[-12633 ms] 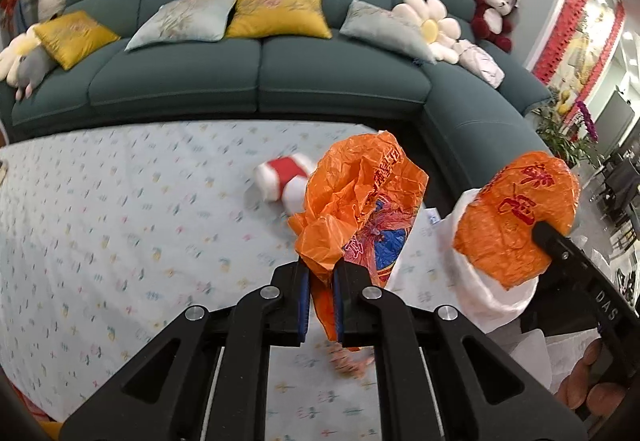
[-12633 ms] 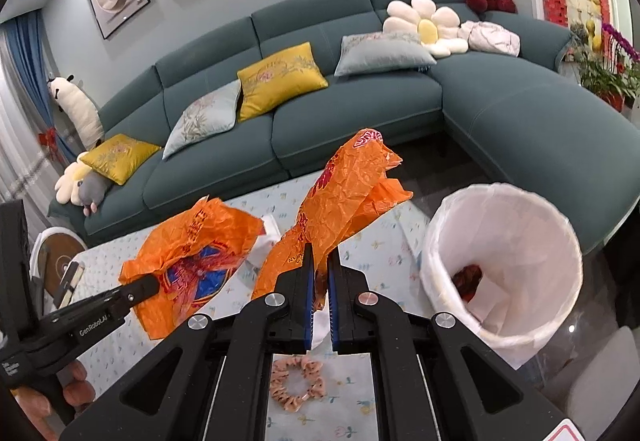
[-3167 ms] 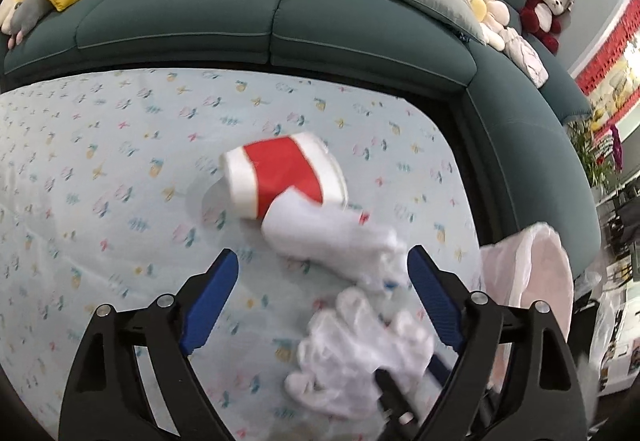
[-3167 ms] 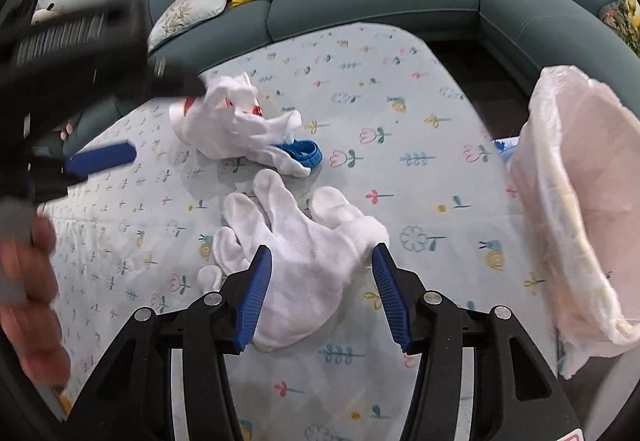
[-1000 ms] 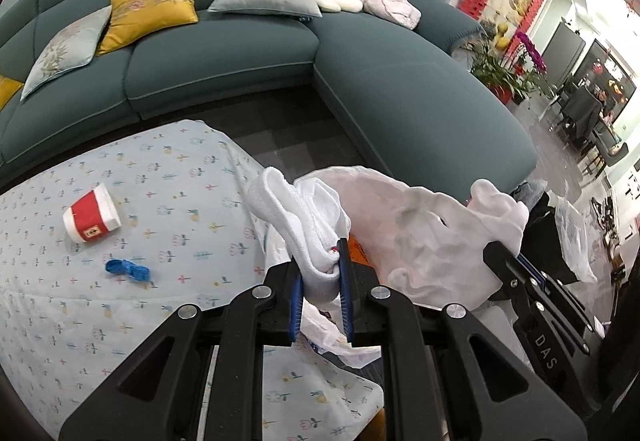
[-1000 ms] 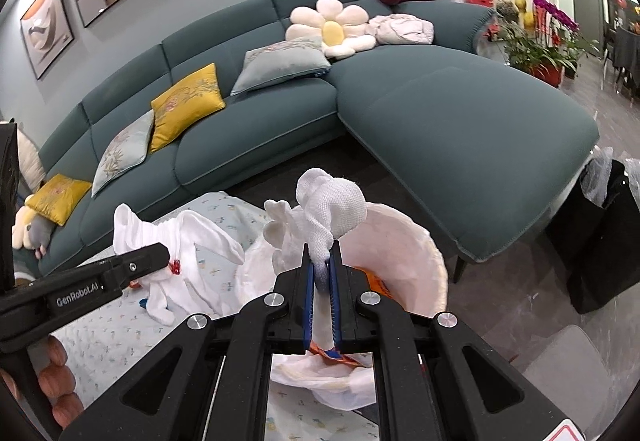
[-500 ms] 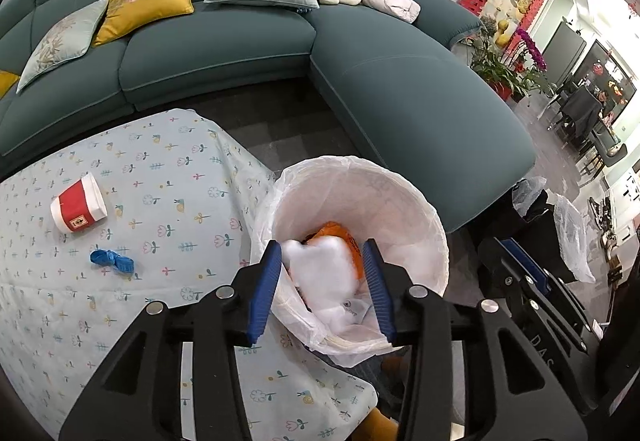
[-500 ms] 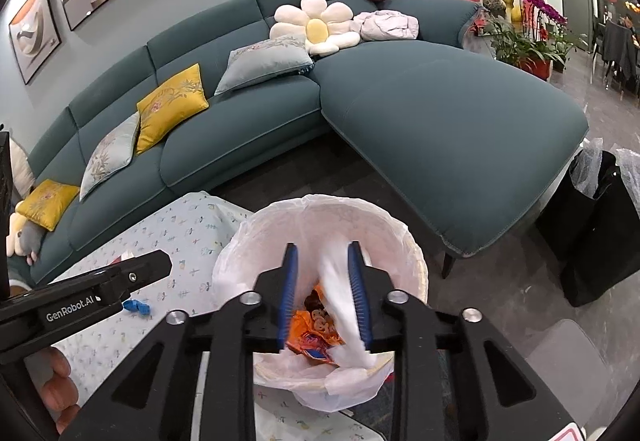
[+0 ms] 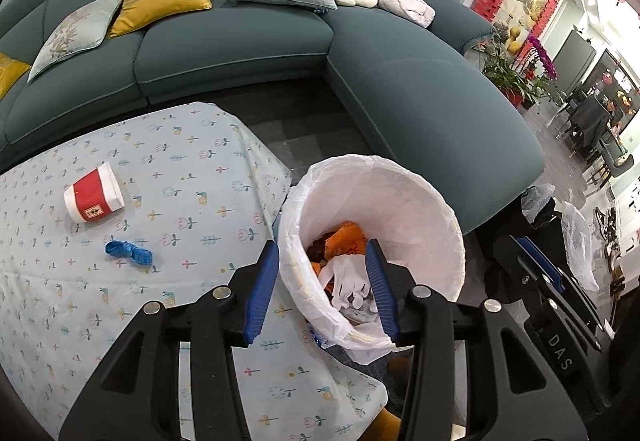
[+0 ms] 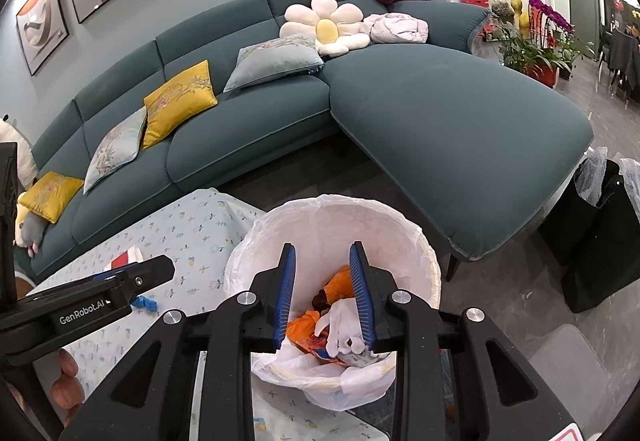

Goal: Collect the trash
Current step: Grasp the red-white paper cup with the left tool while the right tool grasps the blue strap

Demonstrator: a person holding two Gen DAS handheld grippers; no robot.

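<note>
Hovering over the lined trash bin (image 9: 420, 201), left gripper (image 9: 322, 287) and right gripper (image 10: 323, 297) both part-open, empty (white gloves (image 10: 340, 333) inside), red paper cup (image 9: 93, 197) far left on counter (image 9: 180, 169).

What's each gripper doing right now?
Left gripper: open, holding nothing, above the bin.
Right gripper: open, holding nothing, above the bin.
</note>
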